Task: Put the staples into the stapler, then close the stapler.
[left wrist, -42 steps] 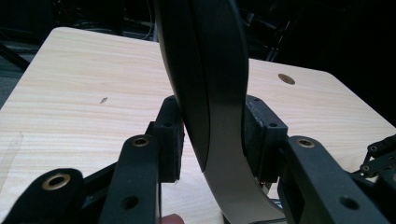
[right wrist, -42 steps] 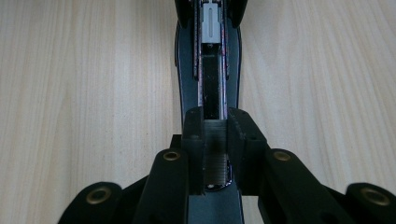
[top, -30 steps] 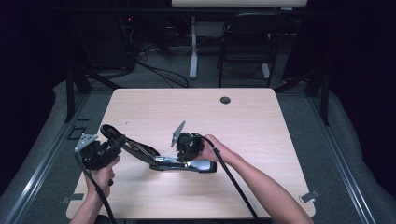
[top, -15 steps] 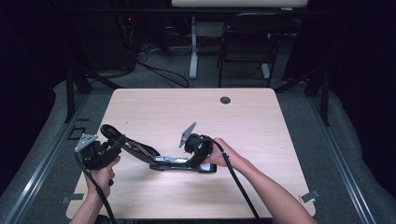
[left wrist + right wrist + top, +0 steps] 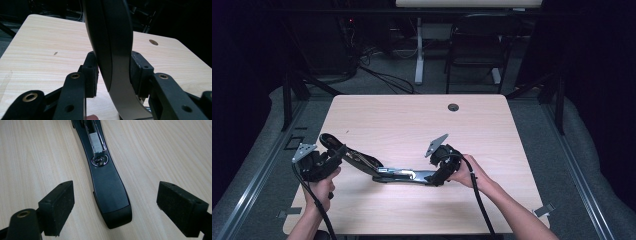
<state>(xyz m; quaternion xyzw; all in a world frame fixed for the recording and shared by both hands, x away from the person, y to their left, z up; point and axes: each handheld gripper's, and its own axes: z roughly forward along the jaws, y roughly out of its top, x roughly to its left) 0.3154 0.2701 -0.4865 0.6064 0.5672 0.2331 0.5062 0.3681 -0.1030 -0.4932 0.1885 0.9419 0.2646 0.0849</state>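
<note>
A black stapler [image 5: 387, 172] lies swung open on the wooden table [image 5: 412, 120], its base flat and its top arm rising to the left. My left gripper [image 5: 338, 151] is shut on that raised arm; in the left gripper view the pads [image 5: 91, 72] press both sides of the curved black and silver arm [image 5: 112, 50]. My right gripper [image 5: 434, 177] hovers at the base's right end, open. In the right gripper view its gripper [image 5: 120, 207] straddles the base's rounded tip [image 5: 110, 195] with wide gaps on both sides. A strip of staples [image 5: 96, 140] shows in the channel.
A round cable hole [image 5: 453, 107] sits near the table's far edge. Cables trail from both grippers toward the near edge. Beyond the table stand a dark chair [image 5: 477, 50] and a white desk leg [image 5: 418, 50] on grey floor.
My right gripper has slid to the right along the stapler's base, toward its tip. The left gripper and the raised arm have stayed put.
</note>
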